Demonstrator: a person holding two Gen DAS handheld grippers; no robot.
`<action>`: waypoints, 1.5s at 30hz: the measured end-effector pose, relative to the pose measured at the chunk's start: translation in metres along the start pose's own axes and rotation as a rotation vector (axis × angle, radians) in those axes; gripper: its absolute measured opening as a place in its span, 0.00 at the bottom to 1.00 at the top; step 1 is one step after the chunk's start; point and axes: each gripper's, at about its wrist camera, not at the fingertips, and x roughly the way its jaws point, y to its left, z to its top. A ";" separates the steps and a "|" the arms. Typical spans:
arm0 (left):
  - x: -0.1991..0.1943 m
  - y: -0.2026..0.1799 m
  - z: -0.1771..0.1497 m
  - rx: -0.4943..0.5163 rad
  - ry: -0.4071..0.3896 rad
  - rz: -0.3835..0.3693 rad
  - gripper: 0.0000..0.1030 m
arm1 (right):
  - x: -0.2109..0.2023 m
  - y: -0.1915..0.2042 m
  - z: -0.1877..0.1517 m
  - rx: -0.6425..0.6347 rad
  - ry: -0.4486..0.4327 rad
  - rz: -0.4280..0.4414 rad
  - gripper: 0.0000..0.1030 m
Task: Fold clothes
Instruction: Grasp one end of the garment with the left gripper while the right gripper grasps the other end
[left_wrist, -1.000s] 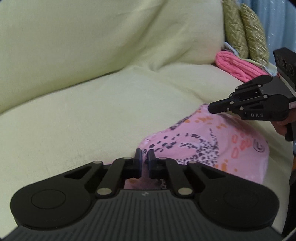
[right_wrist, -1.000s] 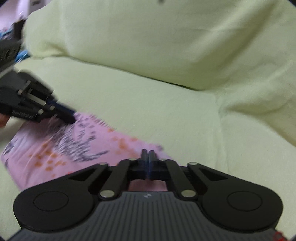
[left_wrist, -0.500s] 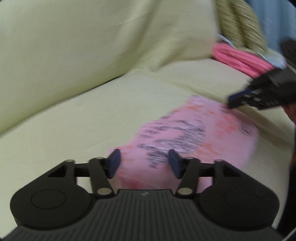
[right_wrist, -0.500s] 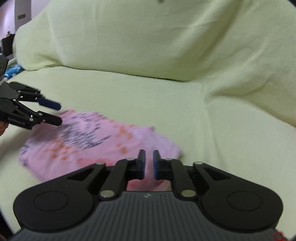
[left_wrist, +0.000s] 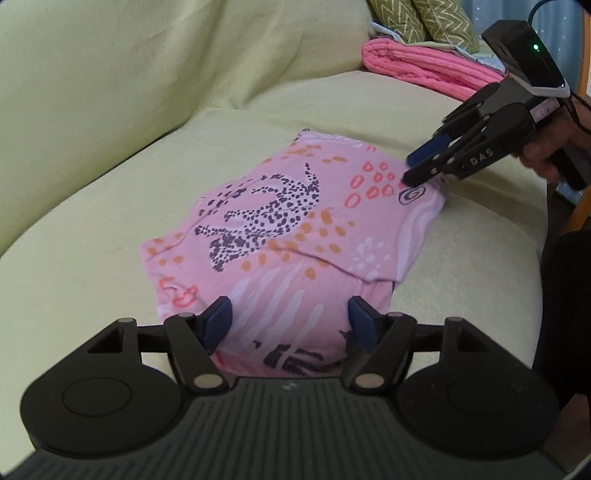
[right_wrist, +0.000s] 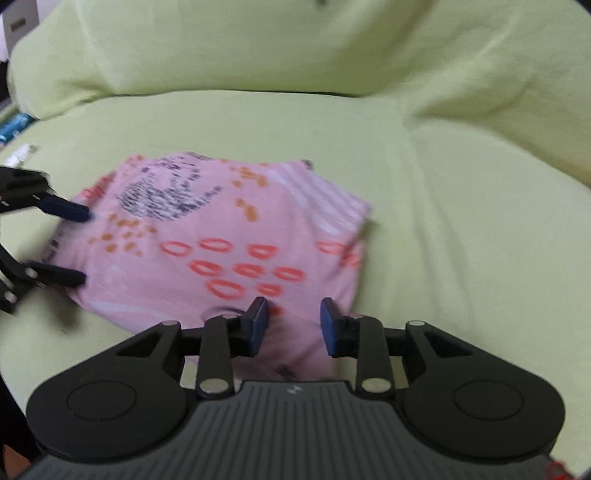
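Observation:
A pink patterned garment lies folded into a rough rectangle on the yellow-green sofa seat; it also shows in the right wrist view. My left gripper is open and empty, its jaws wide apart just above the garment's near edge. My right gripper is open and empty over the opposite edge. In the left wrist view the right gripper hovers at the garment's far right corner. In the right wrist view the left gripper hovers at the garment's left edge.
A folded bright pink cloth lies at the far end of the seat, with green patterned cushions behind it. The sofa backrest rises behind the garment. The person's hand holds the right gripper.
Both grippers were shut on the garment's edges a second ago and have opened and let it go. The garment now lies flat on the seat, and both grippers have drawn back slightly.

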 end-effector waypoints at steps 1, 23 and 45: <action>-0.001 0.000 0.000 0.003 0.002 0.007 0.65 | -0.002 -0.001 -0.001 -0.001 0.008 -0.016 0.38; -0.017 -0.094 -0.018 0.471 0.015 0.230 0.75 | -0.048 0.056 -0.051 -0.300 -0.118 -0.116 0.39; -0.026 -0.041 -0.040 0.427 0.086 0.282 0.15 | -0.005 0.097 -0.062 -0.759 -0.109 -0.220 0.17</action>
